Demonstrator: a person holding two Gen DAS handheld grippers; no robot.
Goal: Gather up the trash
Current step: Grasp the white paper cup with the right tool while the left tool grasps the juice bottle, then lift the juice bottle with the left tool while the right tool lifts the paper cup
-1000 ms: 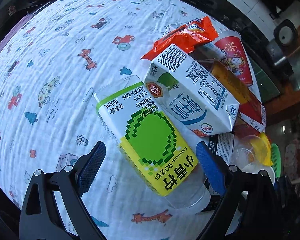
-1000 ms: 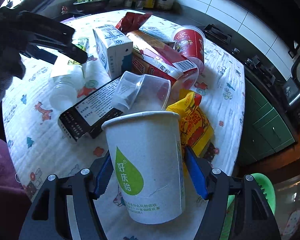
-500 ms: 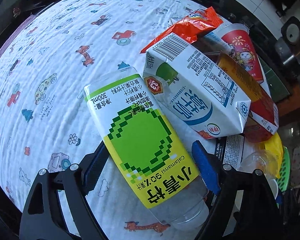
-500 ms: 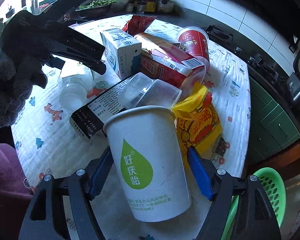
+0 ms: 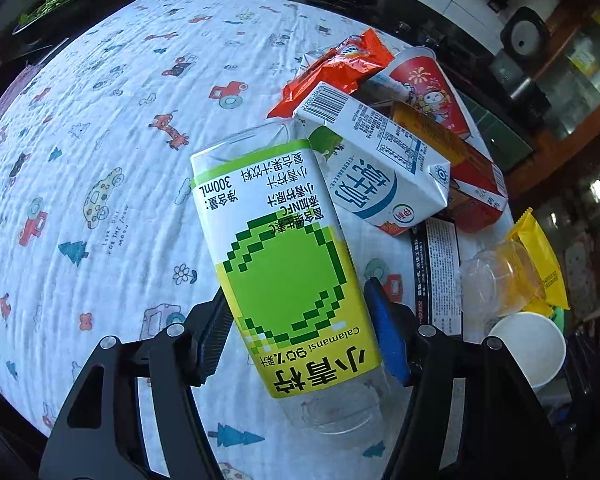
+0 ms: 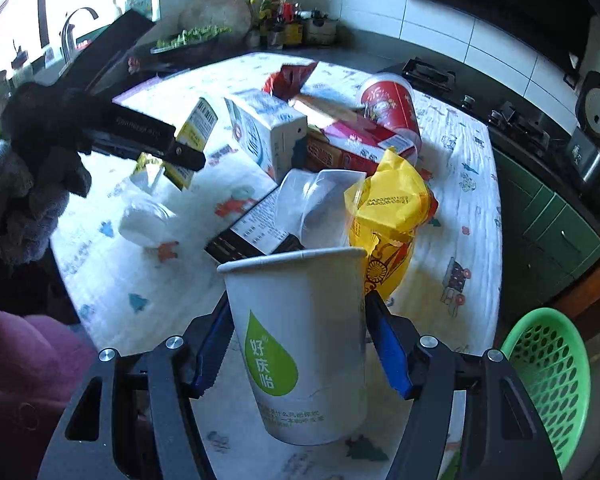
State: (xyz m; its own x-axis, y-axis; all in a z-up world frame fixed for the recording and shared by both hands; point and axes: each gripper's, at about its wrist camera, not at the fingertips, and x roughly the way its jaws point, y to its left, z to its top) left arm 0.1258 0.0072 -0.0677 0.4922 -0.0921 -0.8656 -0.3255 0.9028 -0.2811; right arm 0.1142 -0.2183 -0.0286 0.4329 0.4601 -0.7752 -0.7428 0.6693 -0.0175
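Note:
A clear bottle with a green and yellow label (image 5: 276, 248) lies tilted between the pads of my left gripper (image 5: 296, 296). The jaws are closing and both pads press its sides. In the right wrist view the bottle (image 6: 190, 136) hangs slanted over the table with its cap end low. A white paper cup with a green drop logo (image 6: 300, 320) stands between the pads of my right gripper (image 6: 296, 300). Those jaws are closing too, and both pads touch the cup. The cup's rim (image 5: 528, 344) shows at the lower right of the left wrist view.
A heap of trash lies on the printed tablecloth (image 5: 100, 140): milk carton (image 5: 380, 160), orange wrapper (image 5: 340, 64), red cup (image 5: 428, 88), red box (image 5: 460, 160), black box (image 5: 440, 264), clear plastic cup (image 5: 496, 276), yellow packet (image 6: 388, 204). A green basket (image 6: 548, 384) sits below the table's right edge.
The left jaws have narrowed onto the bottle, and it now fills more of the left wrist view. The right gripper has drawn back with the cup, bringing the green basket into view.

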